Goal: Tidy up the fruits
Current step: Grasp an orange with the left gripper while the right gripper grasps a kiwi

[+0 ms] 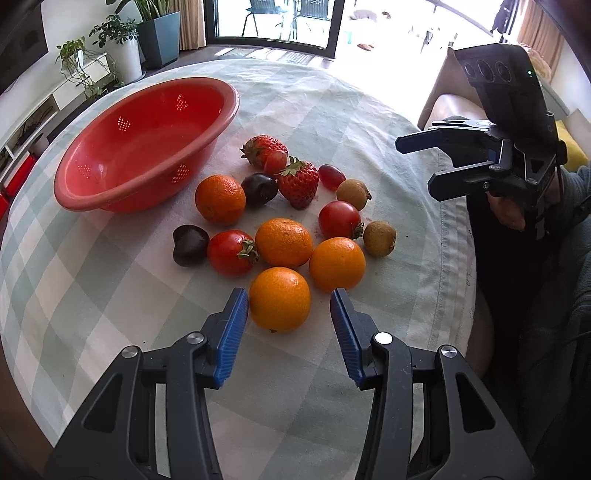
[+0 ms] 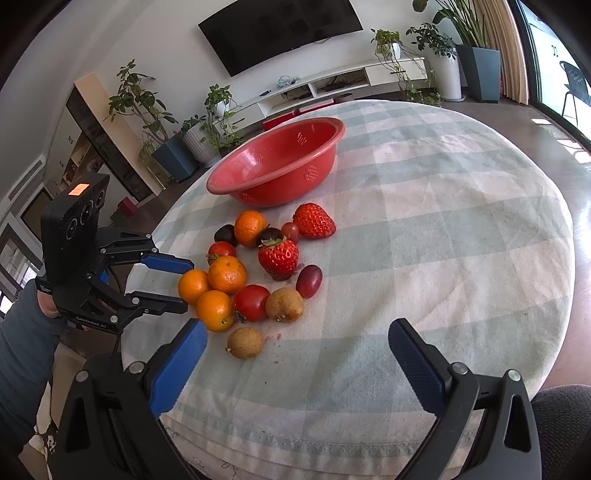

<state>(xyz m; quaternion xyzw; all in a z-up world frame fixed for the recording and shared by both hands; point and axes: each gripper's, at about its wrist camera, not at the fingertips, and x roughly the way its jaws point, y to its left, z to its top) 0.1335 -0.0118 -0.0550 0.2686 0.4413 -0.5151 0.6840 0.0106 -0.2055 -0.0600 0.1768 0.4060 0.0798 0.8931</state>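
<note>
Checked tablecloth (image 2: 424,229): fruit beside red colander (image 2: 280,162) | TV (image 2: 284,26), plants behind | left gripper (image 1: 288,295) unclenched around orange (image 1: 279,299) | right gripper (image 2: 297,338) released

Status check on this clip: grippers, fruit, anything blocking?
Left gripper open around nearest orange, not yet clamped. Right gripper open, empty. Red bowl empty, all fruit on tablecloth. Path clear.
</note>
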